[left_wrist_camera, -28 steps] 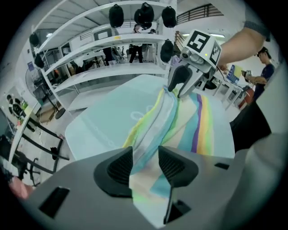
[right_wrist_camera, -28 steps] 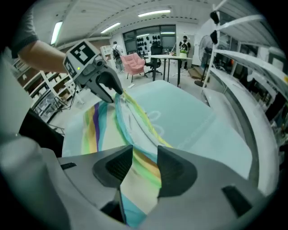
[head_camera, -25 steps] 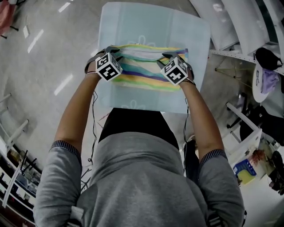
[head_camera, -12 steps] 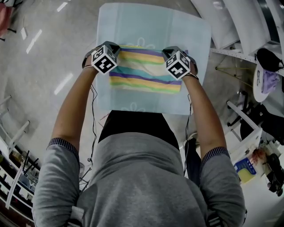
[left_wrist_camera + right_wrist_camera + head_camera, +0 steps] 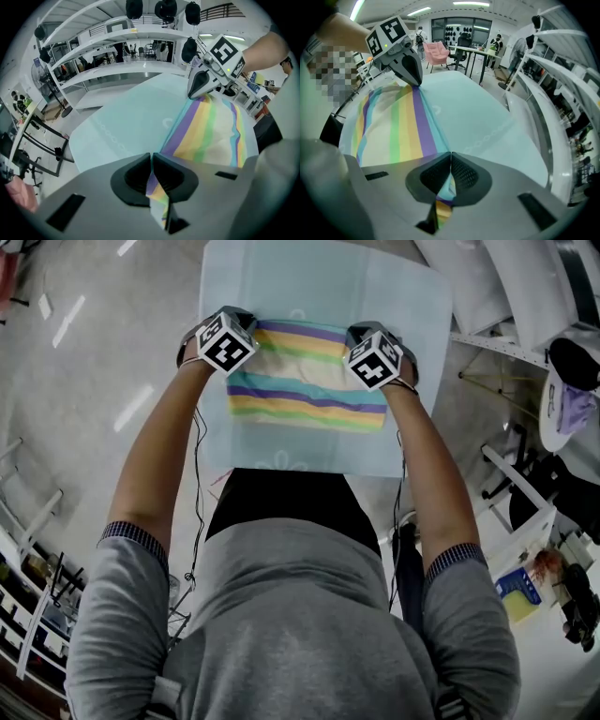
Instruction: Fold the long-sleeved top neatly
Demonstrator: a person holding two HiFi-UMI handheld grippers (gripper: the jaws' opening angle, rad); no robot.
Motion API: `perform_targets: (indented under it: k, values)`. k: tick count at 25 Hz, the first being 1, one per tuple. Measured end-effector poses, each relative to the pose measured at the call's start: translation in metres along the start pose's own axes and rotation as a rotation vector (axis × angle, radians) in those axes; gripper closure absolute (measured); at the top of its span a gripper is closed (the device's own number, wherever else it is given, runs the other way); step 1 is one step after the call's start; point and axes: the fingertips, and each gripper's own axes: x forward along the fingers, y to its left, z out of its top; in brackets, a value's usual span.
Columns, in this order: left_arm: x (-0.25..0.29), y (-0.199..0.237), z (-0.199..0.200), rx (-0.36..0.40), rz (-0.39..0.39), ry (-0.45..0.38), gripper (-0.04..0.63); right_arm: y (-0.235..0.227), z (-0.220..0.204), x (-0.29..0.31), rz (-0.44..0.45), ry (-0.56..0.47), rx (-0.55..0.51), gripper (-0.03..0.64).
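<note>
**A:** Where's the top [image 5: 309, 371]?

**B:** On the table [image 5: 281, 277], a striped rectangle, held at its two far corners.

**A:** And the fingers?

**B:** The left gripper [image 5: 152, 161] has its jaws clamped on the far-left corner, with cloth pinched between the pads. The right gripper [image 5: 451, 161] is the same on the far-right.

**A:** Why both corners at once?

**B:** Likely so the edge between them runs straight and taut. That way the layer lands square on the one beneath instead of skewing or bunching.
</note>
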Motion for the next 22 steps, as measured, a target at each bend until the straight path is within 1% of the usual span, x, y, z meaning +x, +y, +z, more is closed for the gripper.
perform_targets:
  k: [1, 3, 4, 6, 7, 8, 10, 11, 14, 16, 19, 22]
  values:
    - [0.001, 0.003, -0.001, -0.010, 0.014, 0.004, 0.554, -0.002, -0.002, 0.002, -0.012, 0.007, 0.005, 0.603]
    - [0.003, 0.008, -0.007, -0.040, 0.035, 0.017, 0.493, -0.004, -0.006, 0.006, -0.025, 0.016, 0.018, 0.597]
    - [0.002, 0.010, -0.009, -0.062, 0.041, 0.015, 0.466, -0.005, -0.007, 0.007, -0.029, 0.016, 0.030, 0.576]
    - [-0.006, 0.018, -0.014, -0.118, 0.056, -0.007, 0.460, -0.009, -0.007, 0.003, -0.035, 0.004, 0.064, 0.531]
    - [-0.012, 0.023, -0.017, -0.157, 0.066, -0.020, 0.454, -0.011, -0.006, 0.000, -0.035, -0.006, 0.088, 0.502]
    - [-0.018, 0.026, -0.020, -0.212, 0.066, -0.033, 0.446, -0.013, -0.006, -0.004, -0.030, -0.017, 0.115, 0.481]
    - [-0.029, 0.026, -0.026, -0.341, 0.039, -0.079, 0.409, -0.015, -0.007, -0.012, -0.013, -0.042, 0.176, 0.468]
    - [-0.035, 0.026, -0.030, -0.402, 0.029, -0.104, 0.402, -0.016, -0.008, -0.018, -0.005, -0.056, 0.207, 0.461]
    - [-0.056, 0.025, -0.044, -0.547, 0.023, -0.161, 0.382, -0.017, -0.012, -0.035, -0.003, -0.108, 0.301, 0.443]
    - [-0.066, 0.019, -0.056, -0.609, 0.022, -0.182, 0.365, -0.017, -0.014, -0.048, -0.007, -0.144, 0.358, 0.438]
    - [-0.076, 0.003, -0.076, -0.680, 0.015, -0.185, 0.351, -0.002, -0.013, -0.065, 0.016, -0.185, 0.426, 0.430]
    - [-0.078, -0.018, -0.088, -0.739, 0.004, -0.193, 0.330, 0.021, -0.002, -0.075, 0.049, -0.227, 0.451, 0.419]
